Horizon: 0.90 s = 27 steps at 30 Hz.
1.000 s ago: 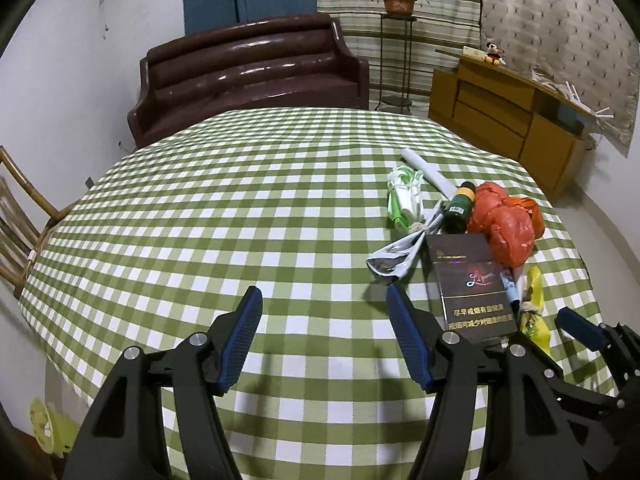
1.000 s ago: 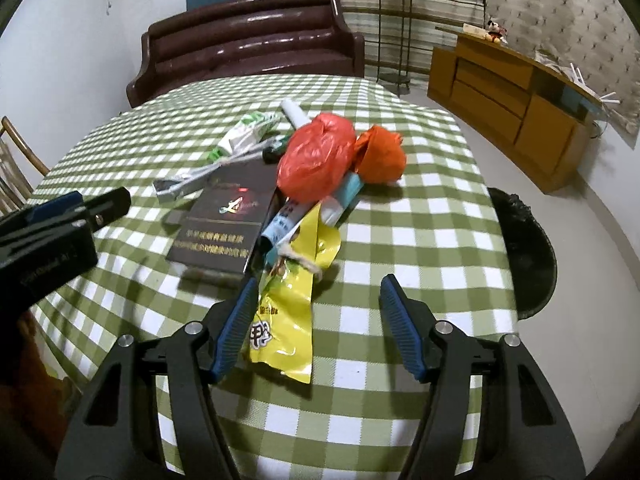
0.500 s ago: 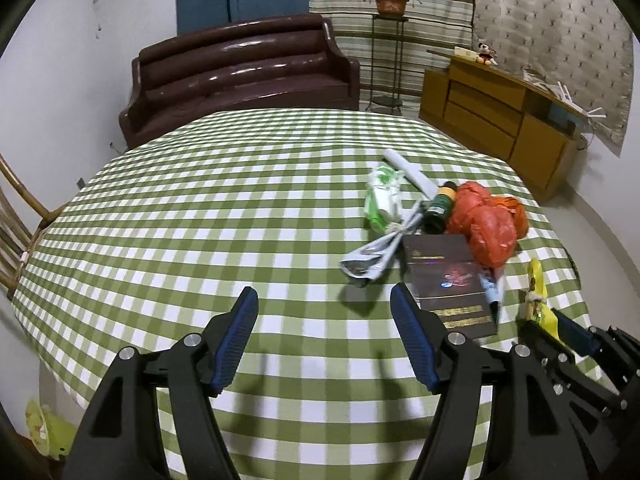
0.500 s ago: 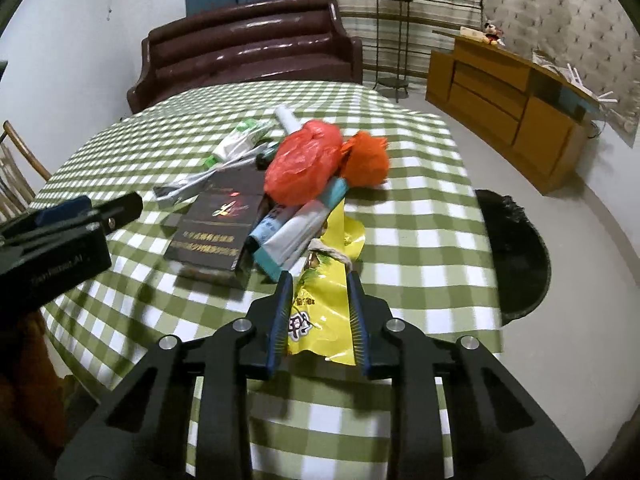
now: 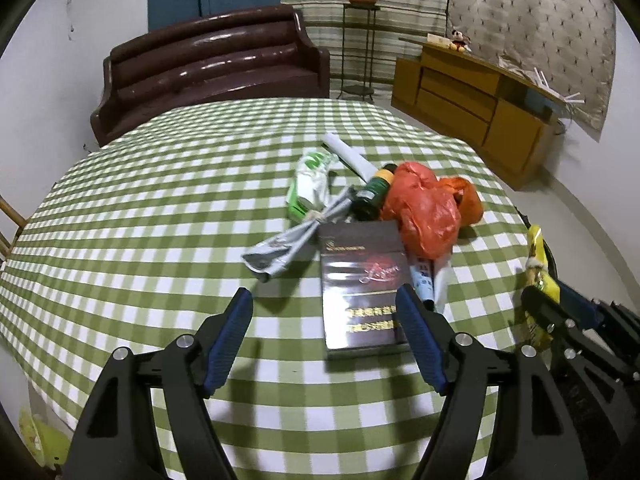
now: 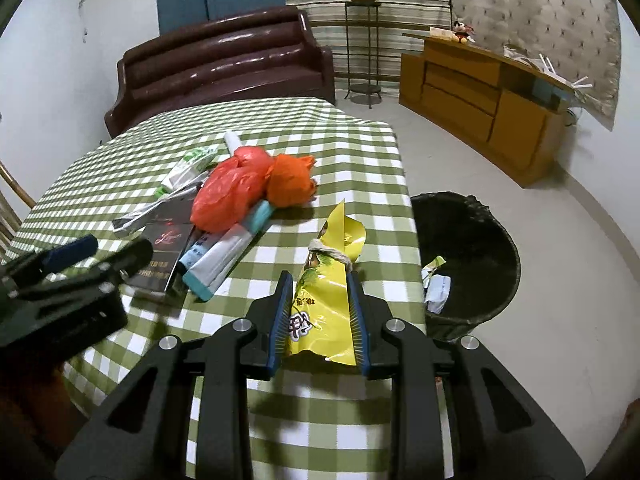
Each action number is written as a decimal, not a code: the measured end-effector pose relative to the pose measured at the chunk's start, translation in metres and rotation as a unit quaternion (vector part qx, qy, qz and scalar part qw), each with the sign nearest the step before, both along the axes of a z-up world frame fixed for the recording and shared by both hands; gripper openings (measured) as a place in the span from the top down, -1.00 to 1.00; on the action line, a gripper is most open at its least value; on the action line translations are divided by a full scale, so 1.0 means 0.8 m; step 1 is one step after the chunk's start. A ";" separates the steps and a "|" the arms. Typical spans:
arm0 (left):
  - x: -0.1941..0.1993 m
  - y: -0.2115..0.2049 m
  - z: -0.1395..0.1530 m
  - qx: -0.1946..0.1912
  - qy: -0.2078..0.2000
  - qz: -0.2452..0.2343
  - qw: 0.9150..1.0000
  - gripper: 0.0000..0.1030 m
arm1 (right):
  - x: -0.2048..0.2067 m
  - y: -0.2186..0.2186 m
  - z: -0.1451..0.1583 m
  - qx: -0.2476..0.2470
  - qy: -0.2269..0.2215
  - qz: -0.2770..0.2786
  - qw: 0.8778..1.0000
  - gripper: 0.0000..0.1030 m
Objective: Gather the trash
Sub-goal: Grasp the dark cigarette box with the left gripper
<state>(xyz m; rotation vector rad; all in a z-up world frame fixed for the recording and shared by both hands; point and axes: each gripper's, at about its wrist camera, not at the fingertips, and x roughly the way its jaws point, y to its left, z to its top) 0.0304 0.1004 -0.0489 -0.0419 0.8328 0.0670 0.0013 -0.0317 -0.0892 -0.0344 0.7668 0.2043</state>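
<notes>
Round table (image 5: 152, 208) under green-and-white check cloth. At the left, near edge: left tool (image 5: 324, 326) hovering over bare cloth, jaws apart and opening wider, nothing between them, right fingertip just overlapping the dark flat box (image 5: 362, 288). Toward the table's right side, a heap of trash: grey knotted wrapper (image 5: 280, 240), green-and-white packet (image 5: 310, 184), white tube (image 5: 348, 156), dark green bottle (image 5: 372, 196), two red-orange plastic bags (image 5: 424, 204), a teal-ended tube (image 6: 224, 252) leaning off the box.

At the right, near edge: right tool (image 6: 320, 312), wide apart a second ago around the yellow snack bag (image 6: 326, 292), now clenched on it. Bag, tied with string, pinched at its lower half and raised off the cloth, top sticking up above the fingers. Previously flat on the table beside the box; now clear of the heap.

On the floor just beyond the table's right edge: black bin (image 6: 476, 256), a few scraps already inside.

Judged from this: first pickup secured, bag ready to be carried right and dropped into the bin; left tool likely lining up on the box or wrapper next. Most of the heap not yet collected.
</notes>
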 end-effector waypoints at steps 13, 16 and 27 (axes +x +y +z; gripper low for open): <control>-0.002 -0.015 -0.005 0.003 0.000 -0.008 1.000 -0.50 | 0.003 -0.001 -0.003 0.003 0.004 -0.001 1.000 0.48; -0.001 -0.014 -0.006 -0.001 0.003 -0.008 1.000 -0.51 | 0.005 -0.001 -0.004 0.002 0.005 -0.001 1.000 0.48; 0.004 -0.017 -0.014 0.006 0.007 -0.015 1.000 -0.51 | 0.007 -0.006 -0.009 0.000 0.009 -0.005 1.000 0.48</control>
